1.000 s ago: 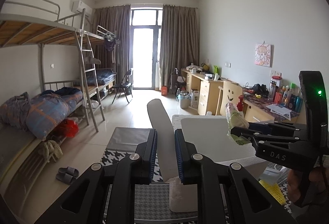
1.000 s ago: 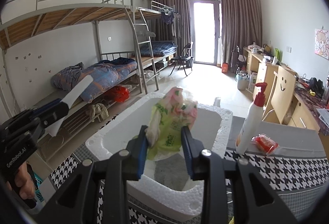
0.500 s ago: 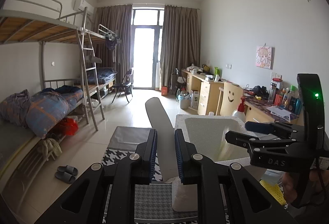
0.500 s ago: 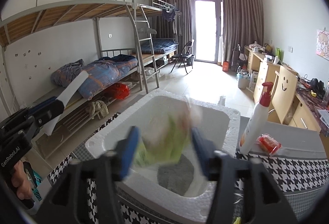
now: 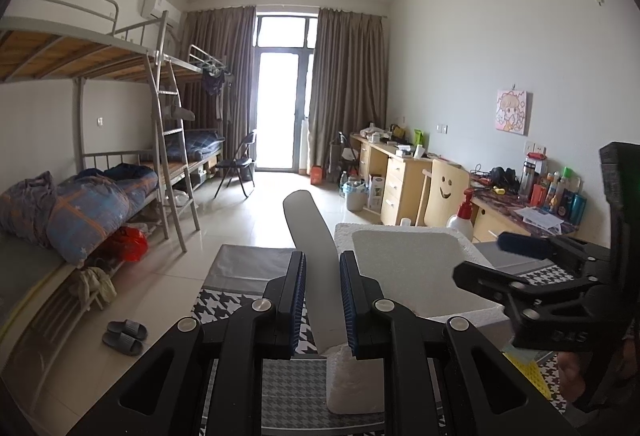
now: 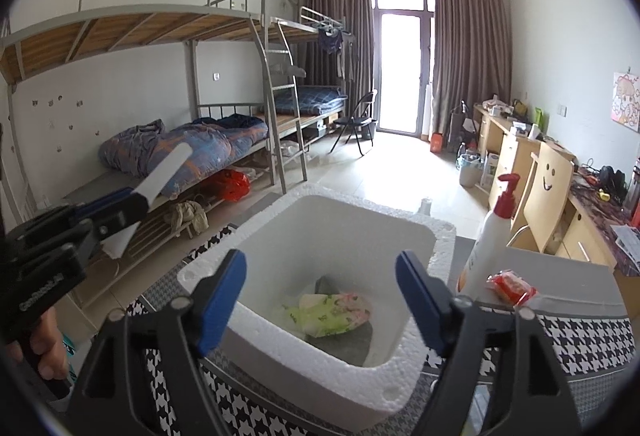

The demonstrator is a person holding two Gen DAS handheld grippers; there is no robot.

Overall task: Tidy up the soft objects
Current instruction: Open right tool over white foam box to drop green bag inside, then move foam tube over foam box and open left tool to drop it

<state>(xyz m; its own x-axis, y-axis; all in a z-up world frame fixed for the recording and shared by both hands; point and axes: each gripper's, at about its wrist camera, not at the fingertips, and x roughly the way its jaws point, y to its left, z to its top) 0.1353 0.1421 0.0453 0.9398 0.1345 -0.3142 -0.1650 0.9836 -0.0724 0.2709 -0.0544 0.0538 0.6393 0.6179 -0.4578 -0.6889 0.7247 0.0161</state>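
soft packet: green-and-pink crinkly plastic pouch [image 6: 334, 314], lying flat on the floor of the foam box, looks squashy and light

which way from the claw: straight ahead and below the right claw [image 6: 320, 296], nothing between its fingers now; long axis runs roughly left-right across the view

right claw: jaws opening, spread wide over the box, blue pads clear of the packet

foam box: white styrofoam [image 6: 404, 364], chunky walls, crumbly beaded rim, rounded inside corners, sits on the houndstooth-cloth bench [image 6: 592, 340]

left claw: [image 5: 323, 296] clamped on a flat white strip [image 5: 310, 236], stiff-looking with a rounded tip, poking up and forward, off to the left of the box

next candidate, my guess: the little red packet [image 6: 512, 286] beside the pump bottle [image 6: 486, 240], right of the box. The right claw is clearly nearer, and the left one's busy anyway
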